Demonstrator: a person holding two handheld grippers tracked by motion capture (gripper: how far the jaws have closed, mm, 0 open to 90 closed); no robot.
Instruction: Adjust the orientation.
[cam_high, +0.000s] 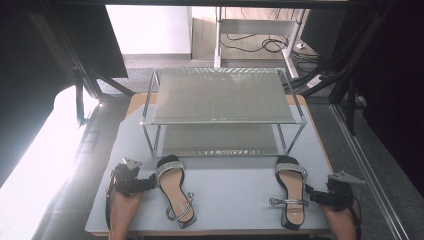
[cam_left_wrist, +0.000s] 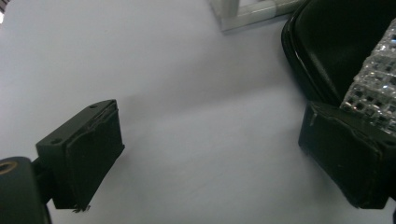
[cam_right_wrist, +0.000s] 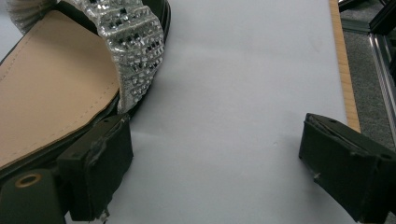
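Two black sandals with tan insoles and rhinestone straps lie on the grey table top (cam_high: 230, 185). The left sandal (cam_high: 175, 192) is beside my left gripper (cam_high: 146, 182), the right sandal (cam_high: 291, 192) beside my right gripper (cam_high: 315, 195). In the left gripper view the left gripper (cam_left_wrist: 212, 135) is open over bare table, and its right jaw touches the sandal's strap (cam_left_wrist: 373, 84). In the right gripper view the right gripper (cam_right_wrist: 219, 140) is open too. Its left jaw rests against the edge of the sandal (cam_right_wrist: 51, 88), under the sparkling strap (cam_right_wrist: 135, 51).
A two-shelf metal shoe rack (cam_high: 222, 95) stands at the back of the table, one foot (cam_left_wrist: 252, 14) near the left sandal's toe. The table's wooden edge (cam_right_wrist: 345, 70) runs along the right. Dark frame bars and cables (cam_high: 270, 45) lie beyond.
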